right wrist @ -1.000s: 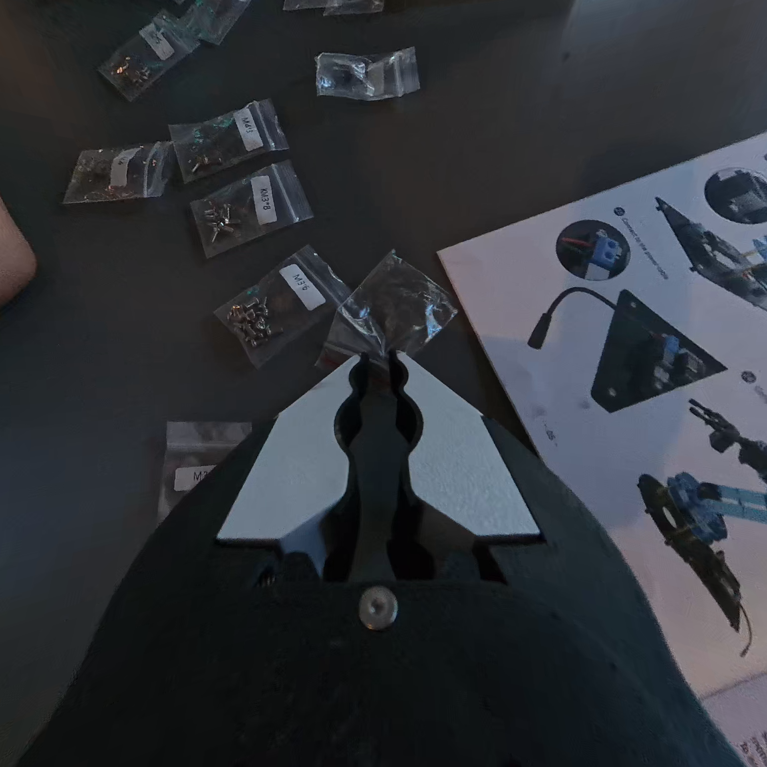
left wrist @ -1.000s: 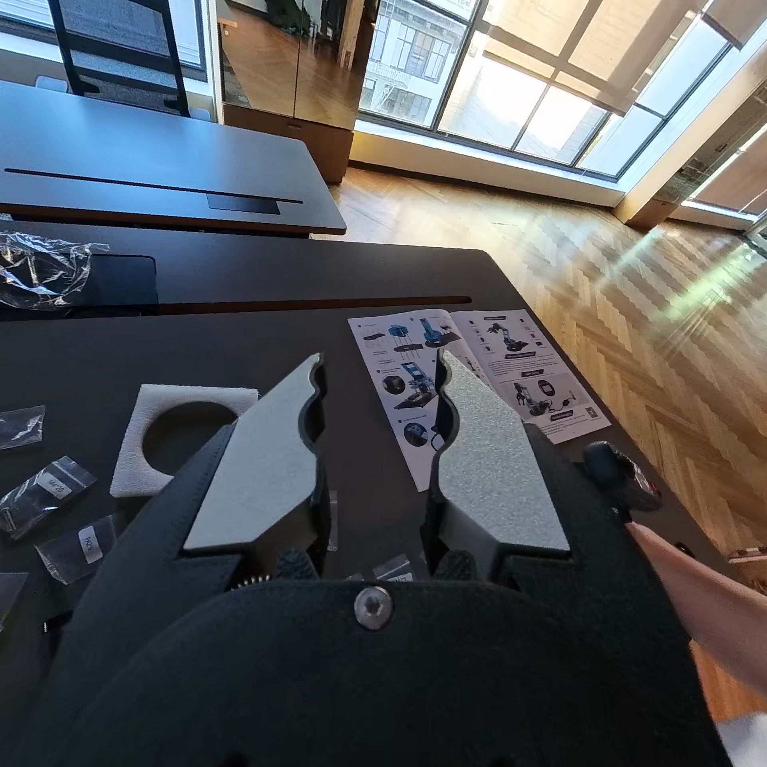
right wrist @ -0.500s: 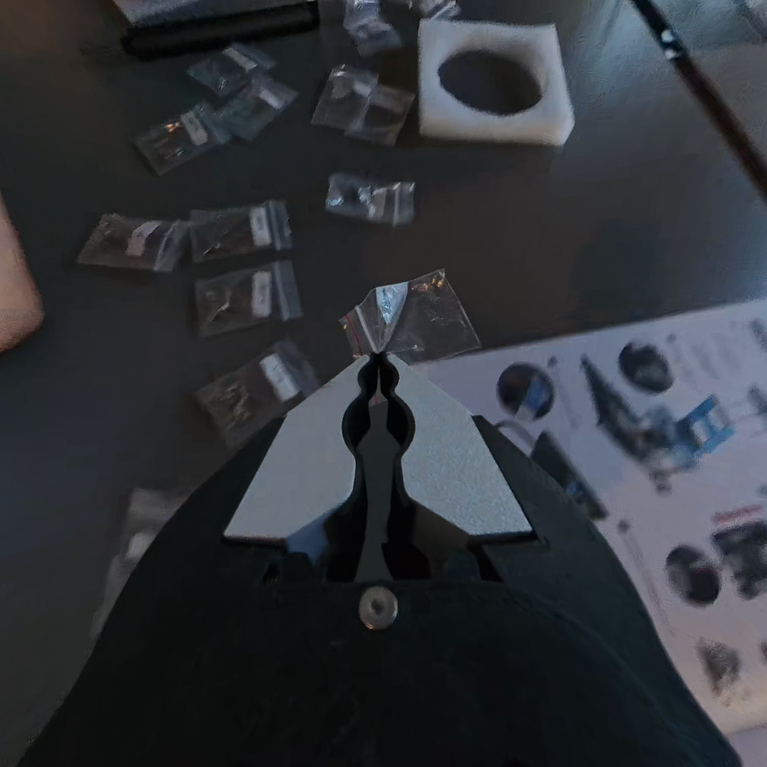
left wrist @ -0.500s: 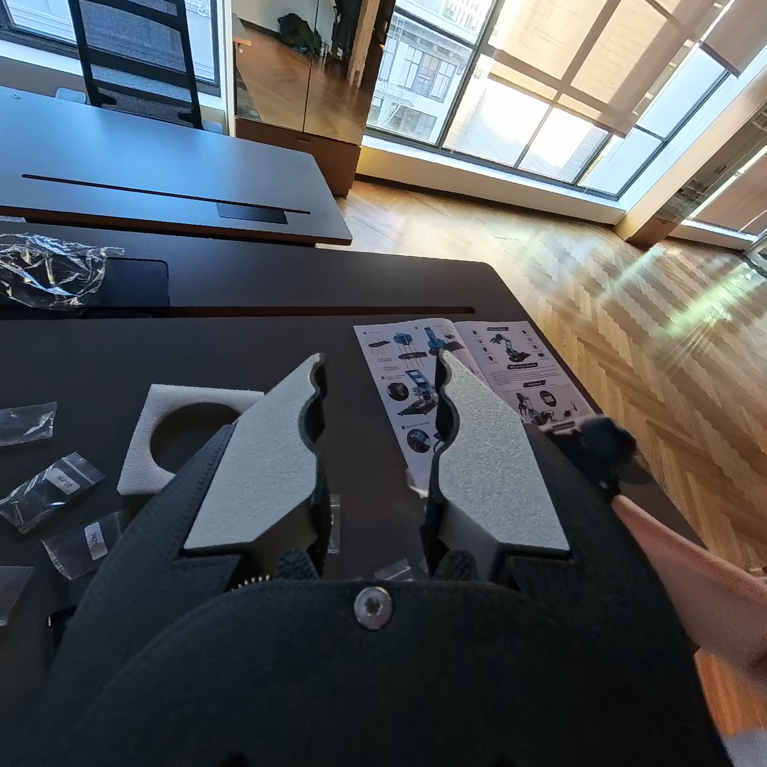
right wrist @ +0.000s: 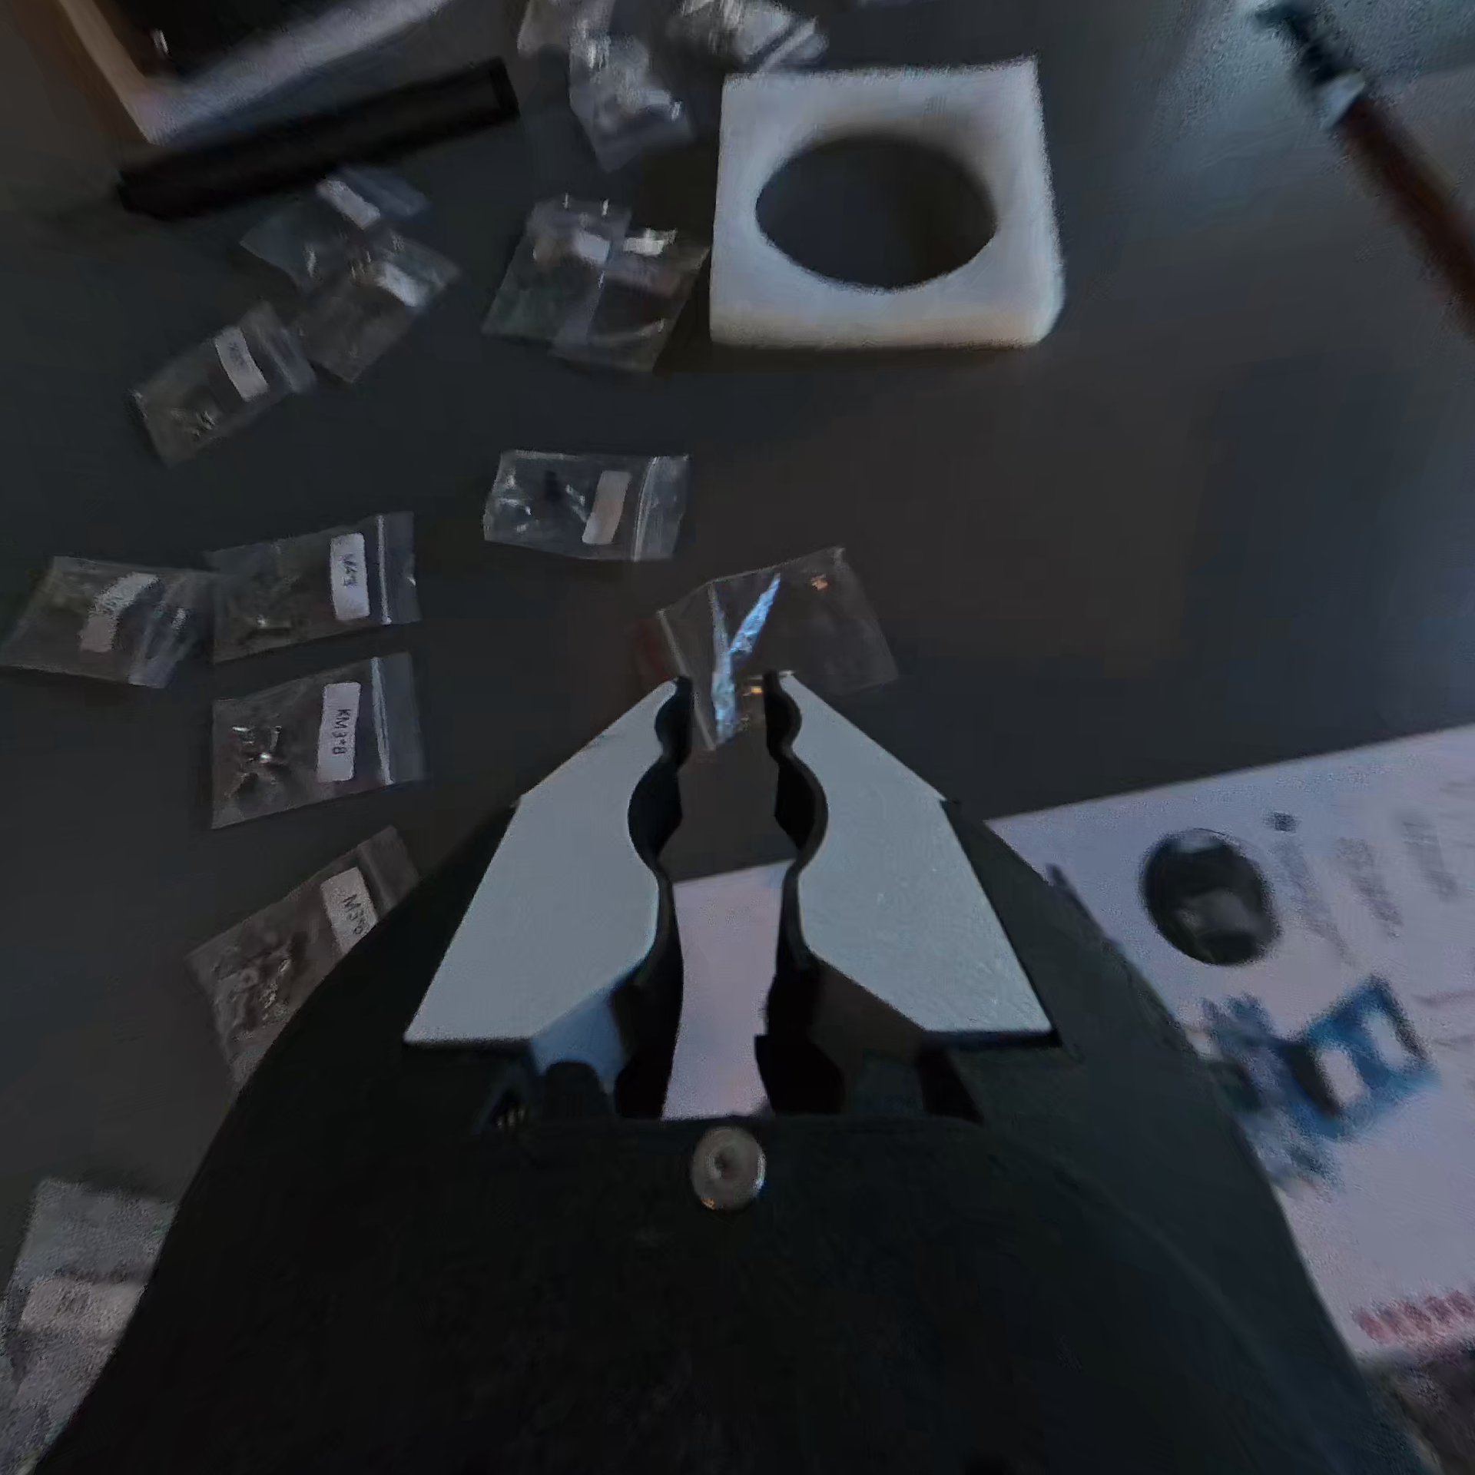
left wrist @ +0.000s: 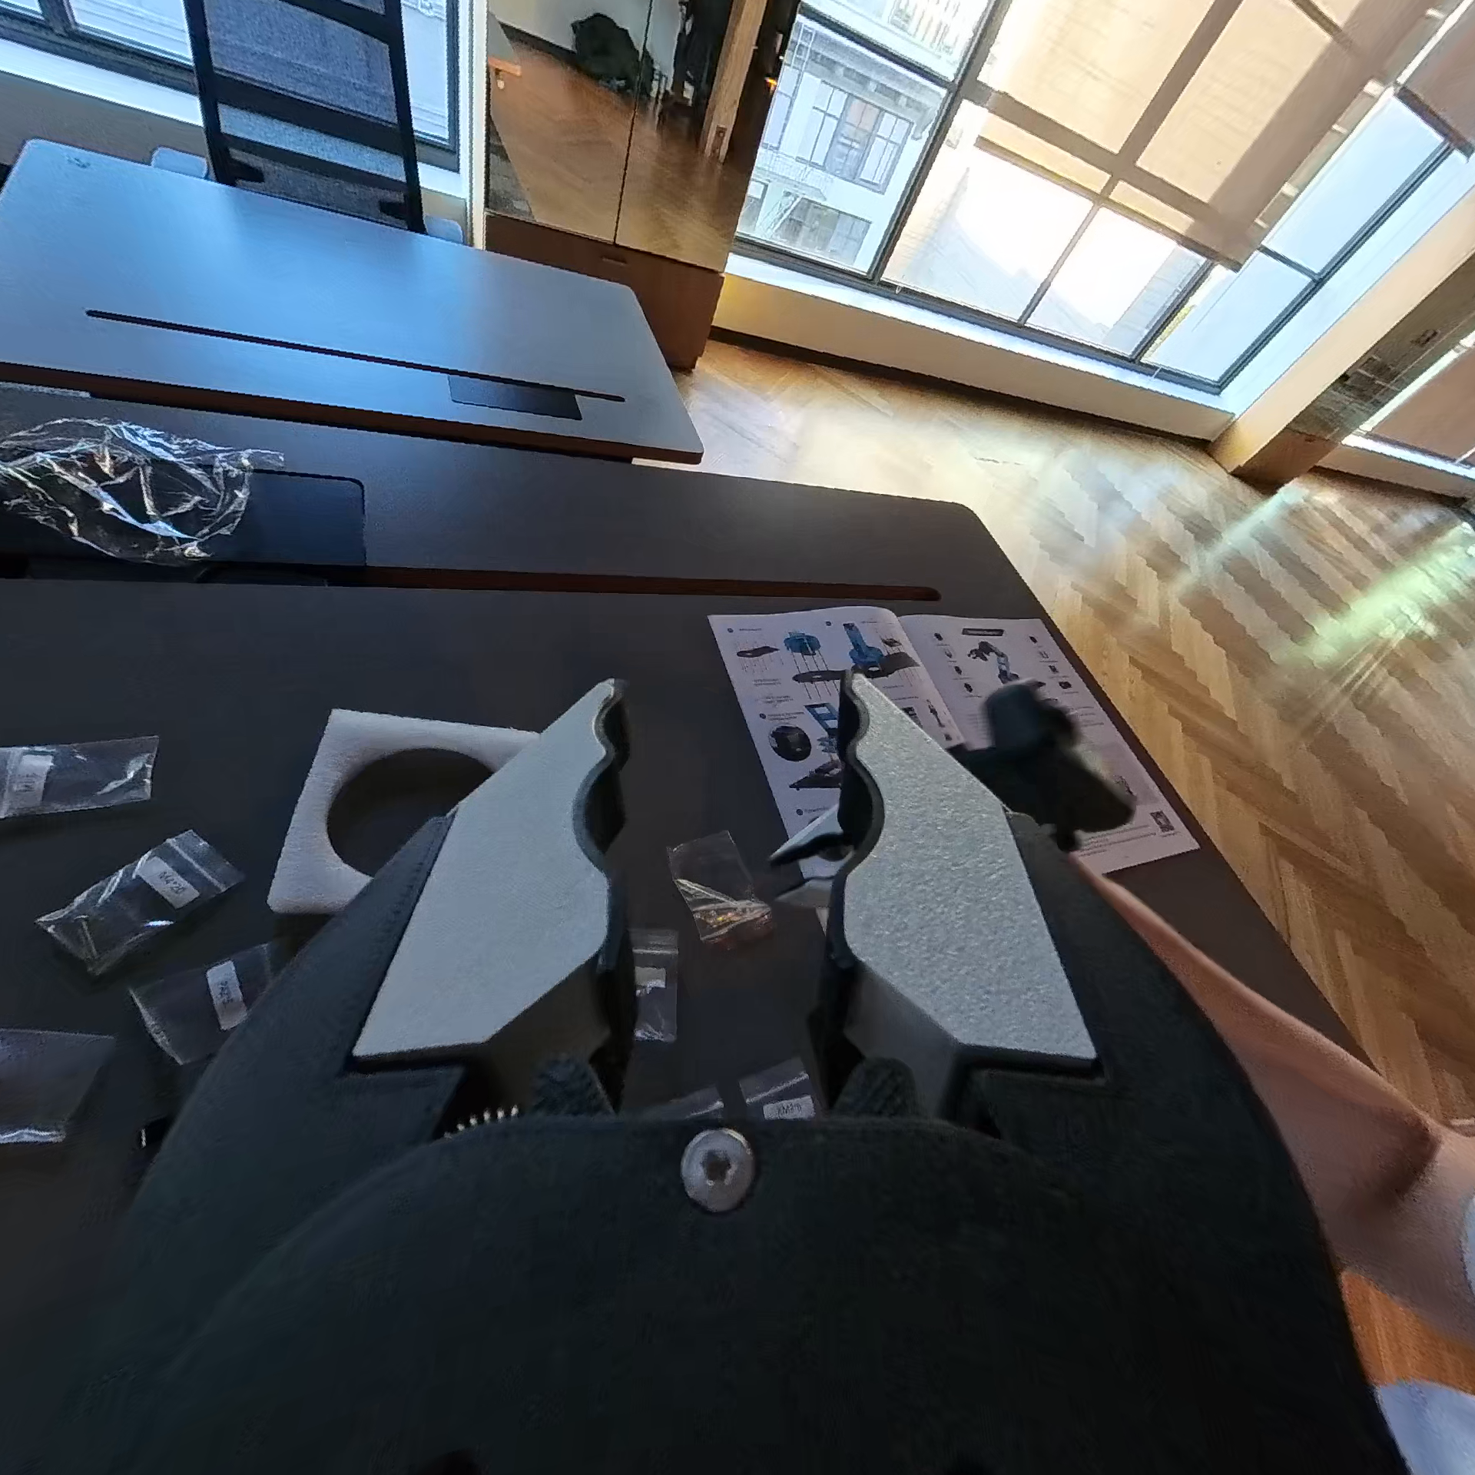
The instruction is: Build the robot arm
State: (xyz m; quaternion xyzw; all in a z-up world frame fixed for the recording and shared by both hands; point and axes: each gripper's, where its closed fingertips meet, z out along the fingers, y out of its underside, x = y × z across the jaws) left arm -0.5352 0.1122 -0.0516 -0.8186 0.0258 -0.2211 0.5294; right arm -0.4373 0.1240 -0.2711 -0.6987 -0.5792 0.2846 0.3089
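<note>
A small clear plastic bag (right wrist: 782, 630) with tiny parts lies just beyond my right gripper (right wrist: 726, 686), one corner still between the tips. The right jaws stand apart and do not pinch it. In the left wrist view the same bag (left wrist: 718, 890) sits on the black table (left wrist: 479, 654), with the right gripper (left wrist: 806, 846) coming in from the right beside it. My left gripper (left wrist: 733, 702) is open and empty, hovering above the table over the bag. A person's forearm (left wrist: 1237, 1038) shows behind the right gripper.
A white foam square (left wrist: 383, 730) with a round hole (right wrist: 878, 319) lies ahead. Several labelled bags of screws (right wrist: 315, 734) lie to the left (left wrist: 144, 886). An open instruction booklet (left wrist: 926, 646) (right wrist: 1038, 878) lies at the right, near the table's edge. Crumpled plastic wrap (left wrist: 120, 495) sits at the far left. There is about 25 cm between the tips of the two grippers.
My right gripper lifted the clear bag off the table beside the booklet, carried it toward the foam square, then opened and let it go. The left gripper stayed open, nearly still.
</note>
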